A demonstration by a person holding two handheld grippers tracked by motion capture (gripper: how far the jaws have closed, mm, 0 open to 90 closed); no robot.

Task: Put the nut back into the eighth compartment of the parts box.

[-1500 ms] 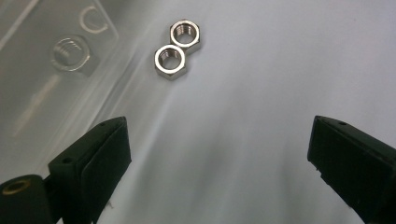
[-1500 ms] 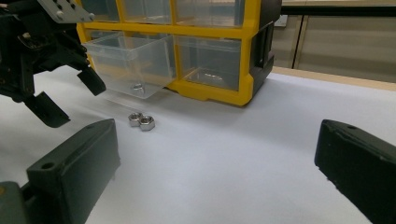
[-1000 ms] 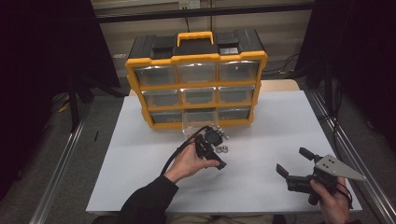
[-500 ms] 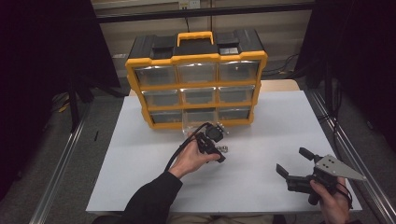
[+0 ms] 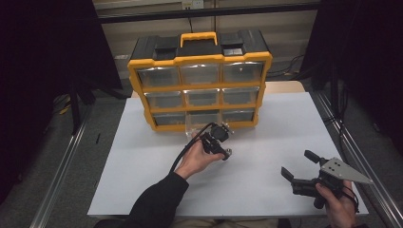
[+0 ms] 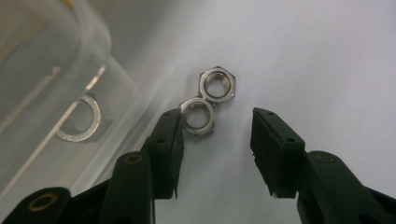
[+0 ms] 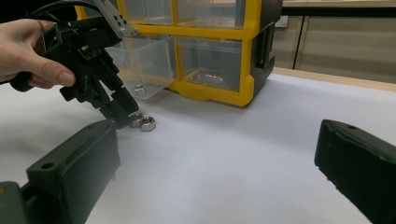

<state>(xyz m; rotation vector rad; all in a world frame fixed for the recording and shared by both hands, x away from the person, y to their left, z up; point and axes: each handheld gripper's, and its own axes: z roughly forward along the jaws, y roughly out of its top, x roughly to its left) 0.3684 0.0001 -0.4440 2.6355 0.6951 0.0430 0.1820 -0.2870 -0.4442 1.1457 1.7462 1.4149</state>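
Closing on the nearer nut (image 6: 198,118), the left gripper (image 6: 215,134) has its jaws about half shut: one pad touches the nut, the other stands clear, nothing gripped yet. Both nuts lie touching on the table (image 5: 285,123), just beside the clear drawer (image 6: 51,84). Better to shift slightly so only one nut gets pinched. Off right, the right gripper (image 5: 298,167) rests wide open, empty.

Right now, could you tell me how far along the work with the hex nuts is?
Done: one clear drawer is pulled out, a washer inside. In hand: the left gripper, jaws just closing, straddles the nearer nut. Left: gripping and moving both nuts.
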